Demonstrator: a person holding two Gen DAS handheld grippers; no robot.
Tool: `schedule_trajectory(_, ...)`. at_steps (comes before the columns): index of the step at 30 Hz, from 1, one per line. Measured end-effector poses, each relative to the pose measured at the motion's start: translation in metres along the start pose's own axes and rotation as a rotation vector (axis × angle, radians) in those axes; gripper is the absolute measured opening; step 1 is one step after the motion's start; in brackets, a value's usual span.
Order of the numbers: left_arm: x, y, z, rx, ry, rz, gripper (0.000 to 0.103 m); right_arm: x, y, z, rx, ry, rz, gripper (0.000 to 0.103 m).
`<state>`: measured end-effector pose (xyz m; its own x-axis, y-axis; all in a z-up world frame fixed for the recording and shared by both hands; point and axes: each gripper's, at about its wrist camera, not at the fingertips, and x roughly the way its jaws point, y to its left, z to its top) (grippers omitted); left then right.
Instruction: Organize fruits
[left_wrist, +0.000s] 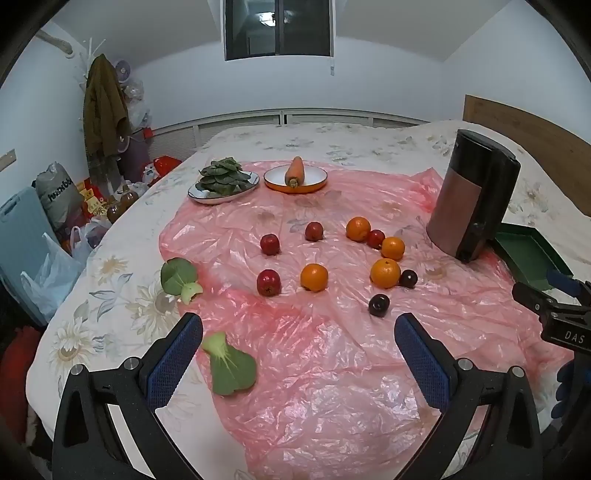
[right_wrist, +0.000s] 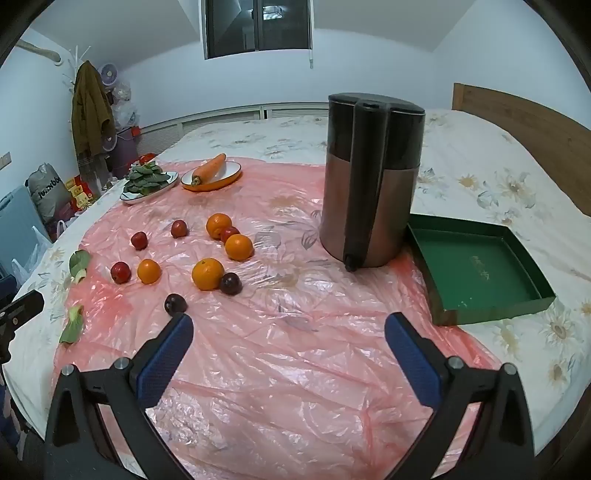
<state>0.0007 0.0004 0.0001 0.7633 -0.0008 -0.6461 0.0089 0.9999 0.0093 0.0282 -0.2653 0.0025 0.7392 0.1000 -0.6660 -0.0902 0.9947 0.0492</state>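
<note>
Several oranges, red apples and dark plums lie scattered on a pink plastic sheet over a bed. An empty green tray sits at the right. My left gripper is open and empty, held above the sheet in front of the fruit. My right gripper is open and empty, near a dark plum at its left finger. The right gripper's body also shows at the right edge of the left wrist view.
A tall brown and black jug stands beside the tray. At the back are a plate of leafy greens and an orange plate with a carrot. Two bok choy pieces lie at the left.
</note>
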Motion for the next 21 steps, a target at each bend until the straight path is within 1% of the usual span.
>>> schedule_trajectory(2,-0.0014,0.0004,-0.0008,-0.004,-0.021,0.000,0.102,0.0001,-0.0004,0.0001,0.000,0.003,-0.002,0.103)
schedule_trajectory(9,0.0005,0.0012,0.0019,0.005,-0.005,-0.005,0.102,-0.0007,-0.0005,-0.0012,-0.002,0.000,-0.008,0.103)
schedule_trajectory(14,0.0040,-0.0009,-0.0028,0.006,0.000,0.003,0.102,-0.0024,-0.0018,-0.0014,0.004,0.009,0.006,0.103)
schedule_trajectory(21,0.0052,-0.0034,-0.0058,0.011,-0.008,0.014,0.102,-0.0003,0.0001,-0.0028,0.005,0.011,0.008,0.103)
